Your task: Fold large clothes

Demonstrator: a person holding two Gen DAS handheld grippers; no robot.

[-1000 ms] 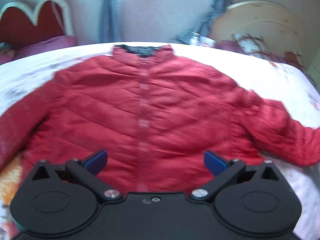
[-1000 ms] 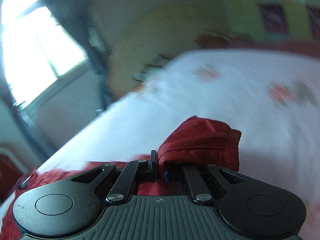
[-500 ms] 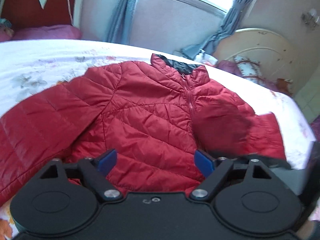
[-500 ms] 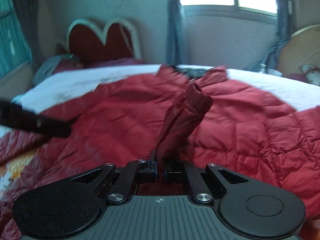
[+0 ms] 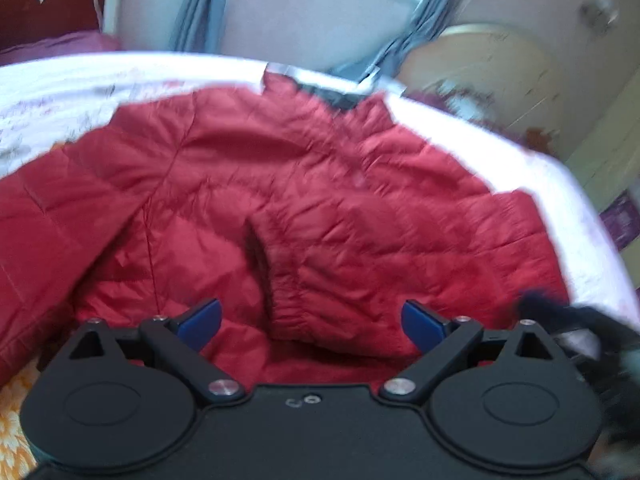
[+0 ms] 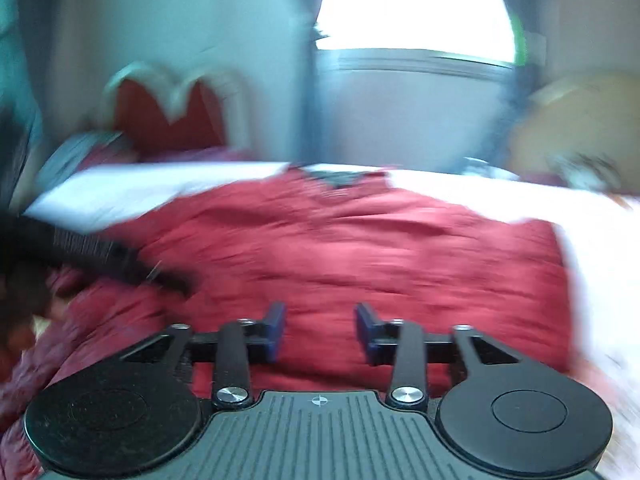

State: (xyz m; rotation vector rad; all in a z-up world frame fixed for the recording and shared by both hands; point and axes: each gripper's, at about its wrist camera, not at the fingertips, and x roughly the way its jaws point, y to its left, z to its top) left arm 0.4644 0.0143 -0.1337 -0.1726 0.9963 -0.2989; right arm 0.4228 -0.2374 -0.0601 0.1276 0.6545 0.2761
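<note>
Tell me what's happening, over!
Right gripper just opened, nothing between. Left gripper open, empty. Red jacket on bed, one sleeve folded in. Nothing blocking.

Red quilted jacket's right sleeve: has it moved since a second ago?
Yes. The red quilted jacket's sleeve, earlier stretched out over the white bedsheet, now lies folded across the chest, cuff beside the zip line.

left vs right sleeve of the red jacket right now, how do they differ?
The right sleeve is folded in across the chest of the jacket, cuff near the centre; the left sleeve lies spread outward over the bed. The right sleeve's cuff opening shows; the left sleeve's cuff is out of frame. Both are red and quilted, and neither is gripped.
</note>
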